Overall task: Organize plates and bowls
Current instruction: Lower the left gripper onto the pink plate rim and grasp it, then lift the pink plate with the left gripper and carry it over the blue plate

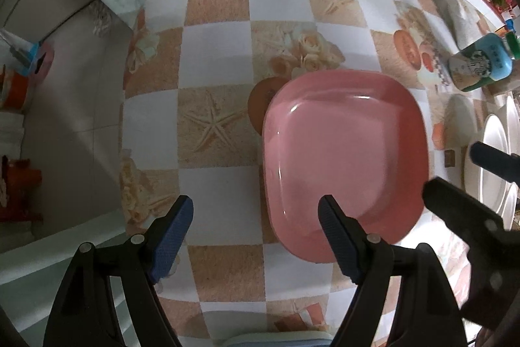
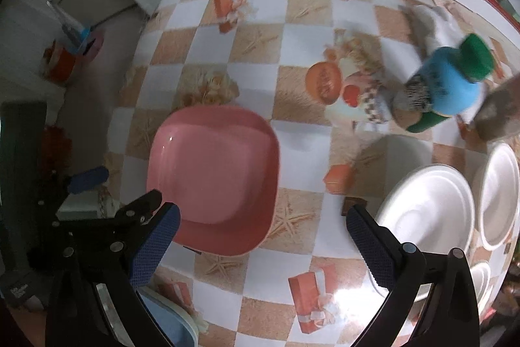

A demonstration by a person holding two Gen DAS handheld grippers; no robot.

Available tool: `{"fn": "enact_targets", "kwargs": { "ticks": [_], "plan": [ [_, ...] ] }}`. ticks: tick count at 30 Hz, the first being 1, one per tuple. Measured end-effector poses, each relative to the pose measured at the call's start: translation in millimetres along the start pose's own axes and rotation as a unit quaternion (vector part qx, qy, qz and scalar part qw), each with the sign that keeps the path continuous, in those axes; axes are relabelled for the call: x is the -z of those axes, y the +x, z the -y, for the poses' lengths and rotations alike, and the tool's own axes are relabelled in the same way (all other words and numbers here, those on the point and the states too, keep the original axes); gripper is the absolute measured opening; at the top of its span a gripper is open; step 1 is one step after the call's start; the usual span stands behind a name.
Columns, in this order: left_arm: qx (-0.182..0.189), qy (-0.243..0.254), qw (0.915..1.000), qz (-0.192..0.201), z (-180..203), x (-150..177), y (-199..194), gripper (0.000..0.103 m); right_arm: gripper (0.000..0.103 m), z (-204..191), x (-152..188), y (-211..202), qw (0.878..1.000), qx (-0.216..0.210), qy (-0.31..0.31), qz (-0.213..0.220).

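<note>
1. Between my left gripper fingers sits bare tablecloth; jaws stand apart, grasping nothing. Its right pad overlaps the near rim of the pink plate in the left wrist view, so I judge 1 finger could land on the rim and tip or skid the plate if I drop straight down.
2. My right gripper is also spread wide and empty, its gap spanning the plate's near right corner and checked cloth. Left pad near the plate edge, right pad near the white bowl; contact with either I cannot tell.
3. Pink plate lies flat on the table, well apart from the 2 white bowls at right.
4. Risk: both grippers crowd the same plate; they look near each other and could collide.
5. Risk: a blue dish sits just under my right gripper's left finger; a blind descent could knock it.
6. Blue bottle stands beyond the bowls, blurred; a wide swing right might topple it.
</note>
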State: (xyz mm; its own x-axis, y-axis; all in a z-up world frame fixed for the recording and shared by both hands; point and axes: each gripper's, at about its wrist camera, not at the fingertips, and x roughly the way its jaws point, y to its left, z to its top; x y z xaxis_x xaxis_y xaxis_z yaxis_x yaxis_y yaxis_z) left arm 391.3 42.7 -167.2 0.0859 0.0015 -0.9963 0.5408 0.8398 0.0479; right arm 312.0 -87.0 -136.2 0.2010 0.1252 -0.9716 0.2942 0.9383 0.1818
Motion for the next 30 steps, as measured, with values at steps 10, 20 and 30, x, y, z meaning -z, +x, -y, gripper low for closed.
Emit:
{"fn": "enact_targets", "kwargs": {
  "ticks": [10, 20, 30],
  "plan": [
    [0.008, -0.014, 0.9997, -0.017, 2.2, -10.1, 31.3, 0.079, 0.084, 10.1, -11.2, 40.9, 1.000, 0.002, 0.020, -0.023],
    [0.039, -0.011, 0.9992, 0.002, 9.4, -2.3, 6.5, 0.017, 0.012, 23.2, -7.5, 53.1, 0.997, -0.015, 0.038, -0.058],
    [0.049, 0.008, 0.9986, 0.018, 32.4, 61.7, -49.9, 0.018, 0.012, 23.1, 36.8, -17.0, 0.999, -0.019, 0.049, -0.015]
  ]
}}
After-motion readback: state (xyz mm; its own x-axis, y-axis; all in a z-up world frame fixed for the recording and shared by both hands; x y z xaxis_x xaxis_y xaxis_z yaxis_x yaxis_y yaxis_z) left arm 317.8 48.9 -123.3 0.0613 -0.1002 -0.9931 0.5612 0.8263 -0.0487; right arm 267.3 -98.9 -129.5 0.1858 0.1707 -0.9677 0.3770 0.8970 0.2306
